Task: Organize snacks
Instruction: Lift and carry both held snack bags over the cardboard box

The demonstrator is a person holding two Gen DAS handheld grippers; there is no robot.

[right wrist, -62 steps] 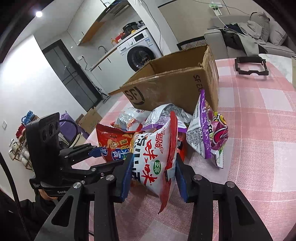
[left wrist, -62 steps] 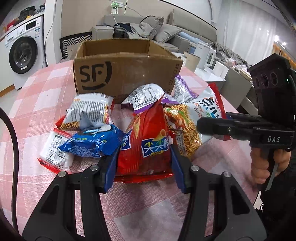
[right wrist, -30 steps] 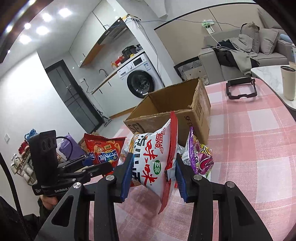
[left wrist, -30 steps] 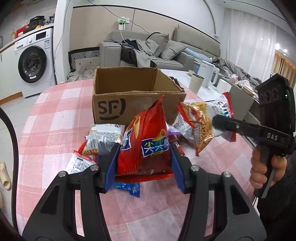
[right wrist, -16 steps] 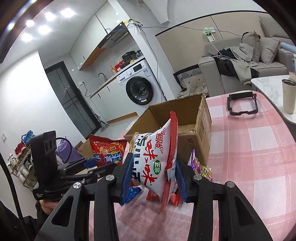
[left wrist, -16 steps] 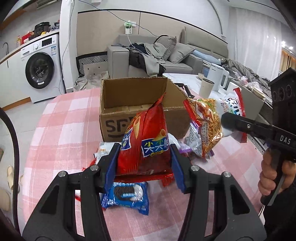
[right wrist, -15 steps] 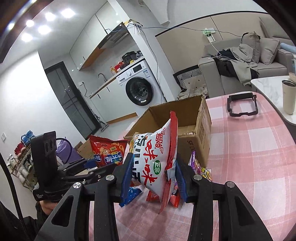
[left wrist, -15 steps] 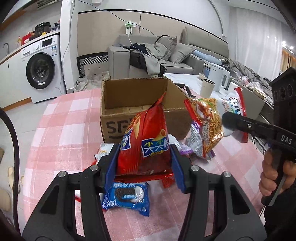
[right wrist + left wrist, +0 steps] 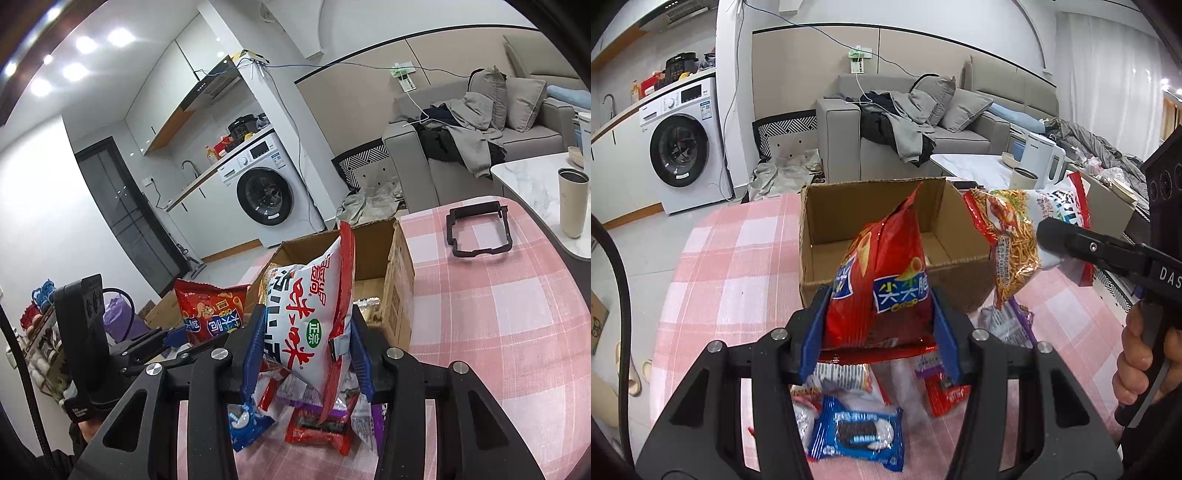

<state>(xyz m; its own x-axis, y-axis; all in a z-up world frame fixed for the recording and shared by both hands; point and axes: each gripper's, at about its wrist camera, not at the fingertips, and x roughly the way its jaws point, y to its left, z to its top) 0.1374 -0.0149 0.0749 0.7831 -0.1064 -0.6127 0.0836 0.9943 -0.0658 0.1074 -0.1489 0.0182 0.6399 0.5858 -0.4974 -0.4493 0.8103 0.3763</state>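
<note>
Now both grippers hold snack bags above the table (image 9: 738, 240).
Left gripper (image 9: 879, 334) clamps a red bag (image 9: 886, 280); right gripper (image 9: 306, 354) clamps a white bag (image 9: 310, 314). Both hang just before the open box (image 9: 827, 229), other snacks (image 9: 857, 435) lying below.

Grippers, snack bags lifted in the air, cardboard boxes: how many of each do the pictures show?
Grippers: 2, left gripper and right gripper.
Lifted snack bags: 2, red chip bag and noodle snack bag.
Cardboard boxes: 1, cardboard box.
Total: 5.
</note>
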